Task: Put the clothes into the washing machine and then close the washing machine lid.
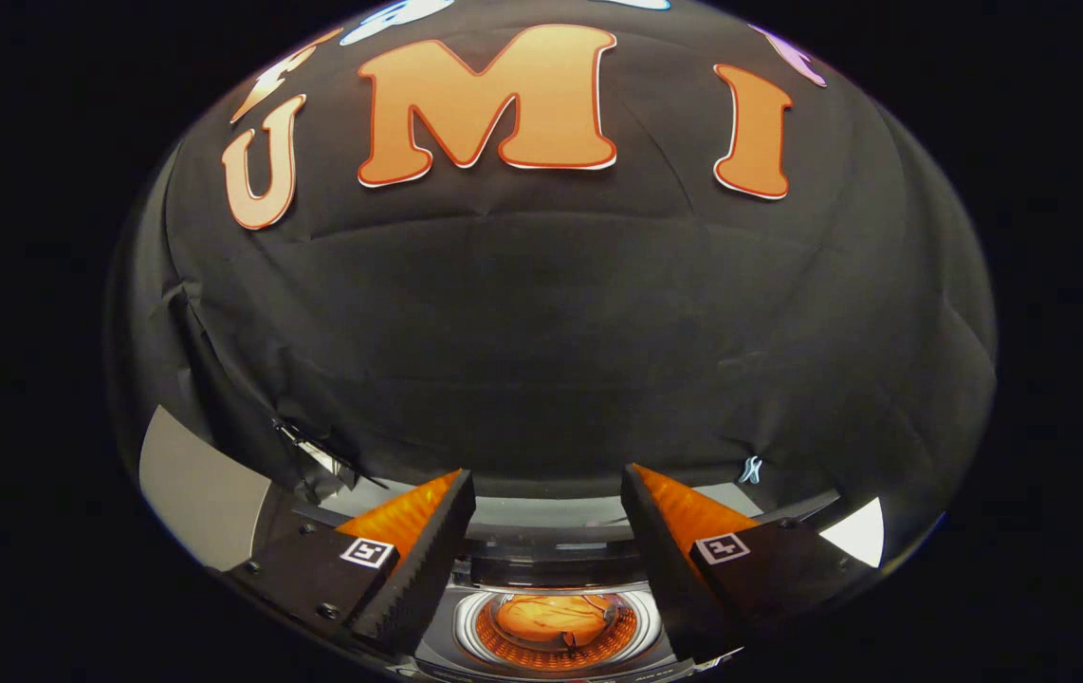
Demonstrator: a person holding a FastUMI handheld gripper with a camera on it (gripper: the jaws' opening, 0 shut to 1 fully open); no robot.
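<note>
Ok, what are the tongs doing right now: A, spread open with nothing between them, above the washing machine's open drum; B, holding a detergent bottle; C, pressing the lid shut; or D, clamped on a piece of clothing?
A: the tongs stand apart and empty, with the washing machine drum visible below between them.

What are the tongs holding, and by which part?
Nothing: the tongs are open and empty, with the washing machine below between the fingers.

An orange garment (553, 615) lies inside the silver-rimmed drum of a grey washing machine (541, 569), glowing orange below a black cloth wall (541, 332); square black-and-white markers (366, 552) show nearby.
</note>
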